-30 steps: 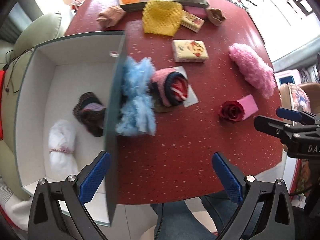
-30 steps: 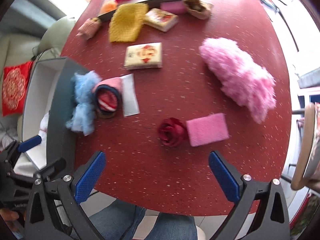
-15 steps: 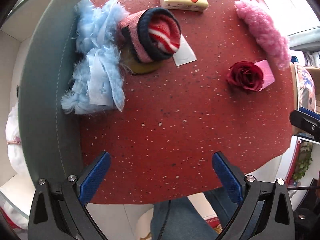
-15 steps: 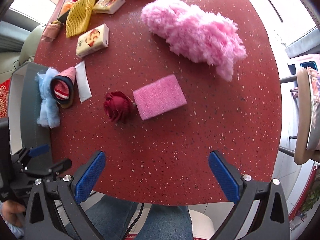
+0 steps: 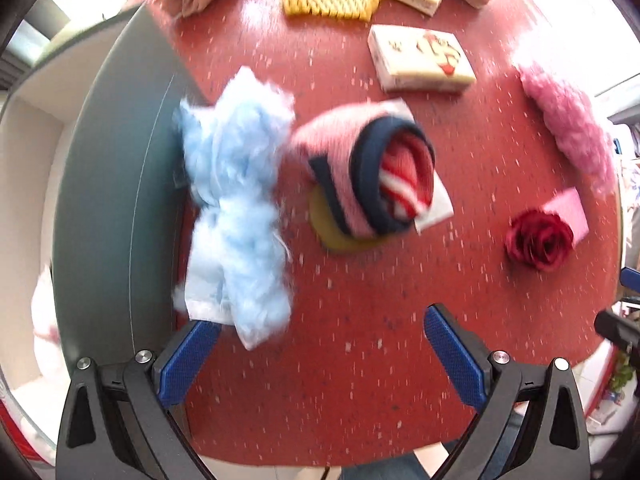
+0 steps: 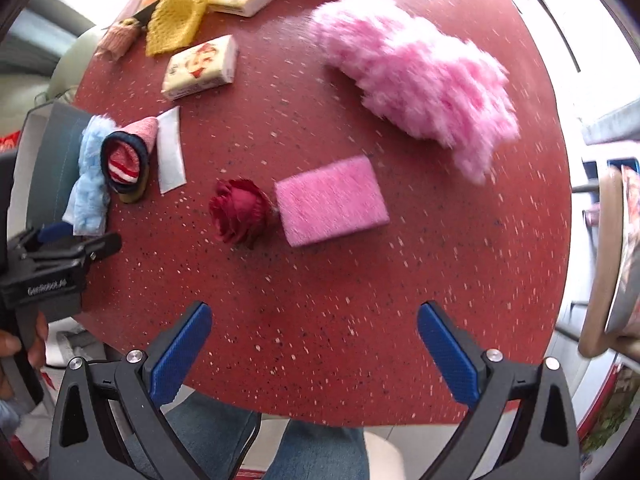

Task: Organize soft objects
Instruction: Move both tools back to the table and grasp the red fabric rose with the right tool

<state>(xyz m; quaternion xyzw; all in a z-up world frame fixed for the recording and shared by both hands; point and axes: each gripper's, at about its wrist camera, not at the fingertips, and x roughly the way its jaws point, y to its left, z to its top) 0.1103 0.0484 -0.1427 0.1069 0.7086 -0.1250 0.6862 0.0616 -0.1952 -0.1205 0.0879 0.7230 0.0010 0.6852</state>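
Approach: left gripper, jaws apart and empty, is brought nearer the blue fluffy bundle beside the grey box.
Right gripper: held apart, nothing clamped.
Meaning: pickup is judged imminent.

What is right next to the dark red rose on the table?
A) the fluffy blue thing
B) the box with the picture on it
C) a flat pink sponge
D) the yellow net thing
C: in the right wrist view the flat pink sponge lies right beside the dark red rose, seemingly touching it, while the other things sit farther off.
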